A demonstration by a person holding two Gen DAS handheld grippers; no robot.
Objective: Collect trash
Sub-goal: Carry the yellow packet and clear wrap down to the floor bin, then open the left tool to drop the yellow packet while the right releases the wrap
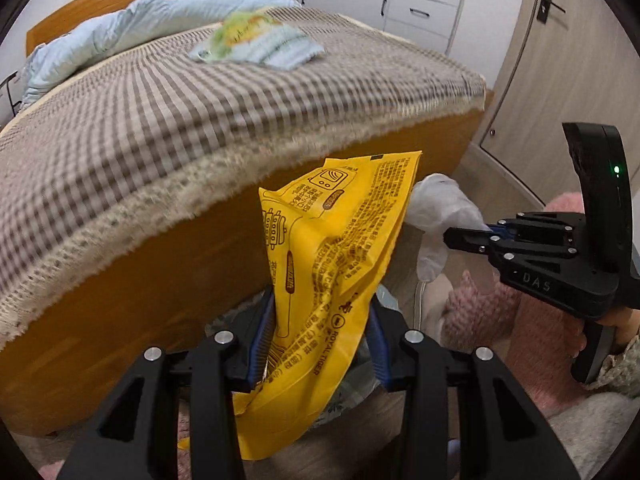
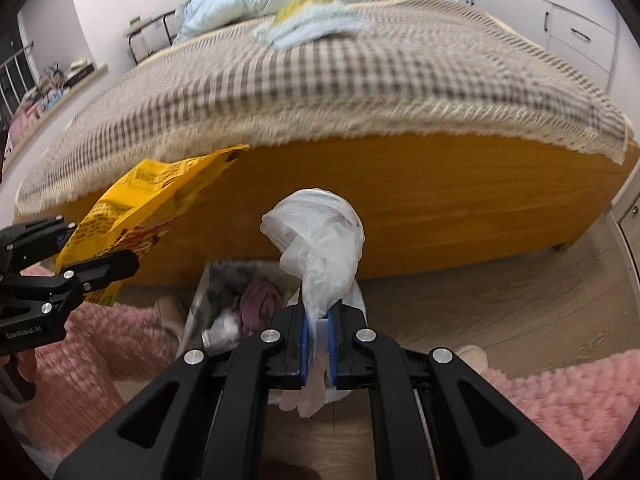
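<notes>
Both claws carry a load. We find the left gripper [image 1: 320, 344] clamped on a yellow snack wrapper [image 1: 340, 248], which stands up and forward from its blue pads. Well off to its right, the right gripper [image 2: 318, 344] is closed almost fully on a crumpled clear plastic bag [image 2: 320, 236], whose bulk rises ahead of the fingertips while a tail hangs behind them.

Directly below and just ahead of the right gripper sits a lined waste bin [image 2: 208, 292], already holding a purple item and other scraps. Beyond both claws runs the wooden bed frame [image 2: 420, 208].

We judge the step in hand to be carrying 2 pieces of trash to the bin. Next, each claw needs to come over the bin mouth and part, the left one shifting rightward first. One pale packet [image 1: 256, 42] remains on the bed, far ahead.
</notes>
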